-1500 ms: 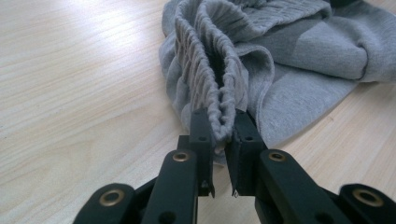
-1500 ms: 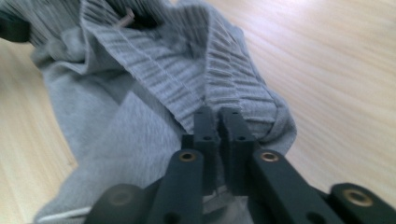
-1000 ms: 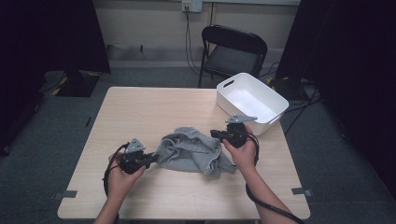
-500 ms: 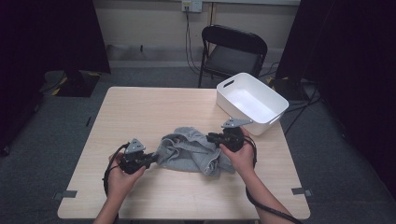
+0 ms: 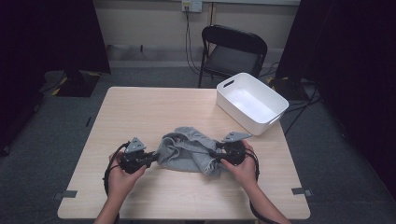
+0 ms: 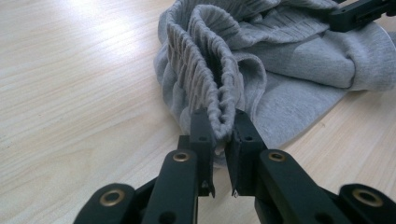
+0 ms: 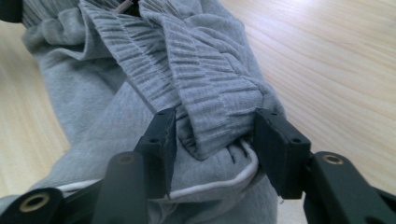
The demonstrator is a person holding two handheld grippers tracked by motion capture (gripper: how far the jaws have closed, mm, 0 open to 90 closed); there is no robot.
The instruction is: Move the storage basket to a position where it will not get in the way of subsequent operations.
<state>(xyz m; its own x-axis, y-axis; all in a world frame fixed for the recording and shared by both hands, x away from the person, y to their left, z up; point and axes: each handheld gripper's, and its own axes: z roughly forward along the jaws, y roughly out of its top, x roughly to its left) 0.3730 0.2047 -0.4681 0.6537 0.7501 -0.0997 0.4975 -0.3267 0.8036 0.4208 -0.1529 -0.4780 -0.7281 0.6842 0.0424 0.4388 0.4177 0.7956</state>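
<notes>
Crumpled grey fleece garment (image 5: pixel 189 154) (ribbed elastic band, white drawstring) is spread mid-table on pale wood-grain tabletop (image 5: pixel 154 112). Left gripper (image 6: pixel 219 135) is clamped on the ribbed band. Right gripper (image 7: pixel 215 135): jaws have just been opening, a fold of the band lies loose between them.

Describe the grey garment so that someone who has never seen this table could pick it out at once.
On the light wooden table, in front of the white bin at its far right corner, lies the grey garment, bunched between the two hand-held tools. It is the only soft, crumpled item, with a ribbed waistband.
</notes>
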